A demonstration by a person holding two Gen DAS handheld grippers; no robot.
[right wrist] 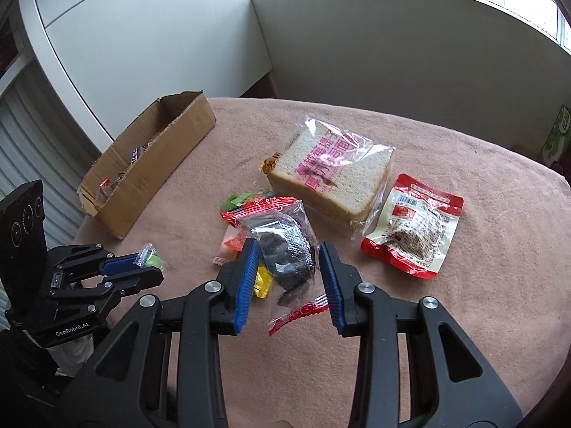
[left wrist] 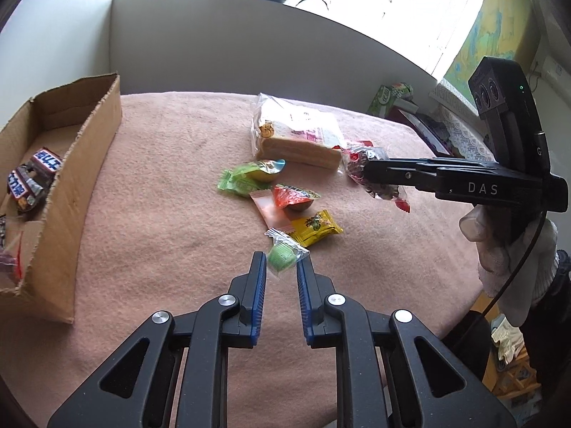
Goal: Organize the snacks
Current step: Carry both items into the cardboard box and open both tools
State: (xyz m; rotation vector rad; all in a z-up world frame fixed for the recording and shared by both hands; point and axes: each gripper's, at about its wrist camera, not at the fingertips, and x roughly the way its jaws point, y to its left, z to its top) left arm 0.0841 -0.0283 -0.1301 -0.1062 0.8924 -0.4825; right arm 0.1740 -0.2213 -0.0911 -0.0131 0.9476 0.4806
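Left claw (left wrist: 281,262) clamped on green candy (left wrist: 282,257), lifted over bench (left wrist: 171,214). Right claw (right wrist: 288,249) partly closed, pinching clear red-edged packet (right wrist: 285,249); packet's long axis runs toward camera, hanging above bench.

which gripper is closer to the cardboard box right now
Left. The left hand-held gripper, shut on a green candy, hangs just off the cardboard box. The right hand-held gripper, holding a clear dark-snack packet, is farther away, past the loose snack pile.
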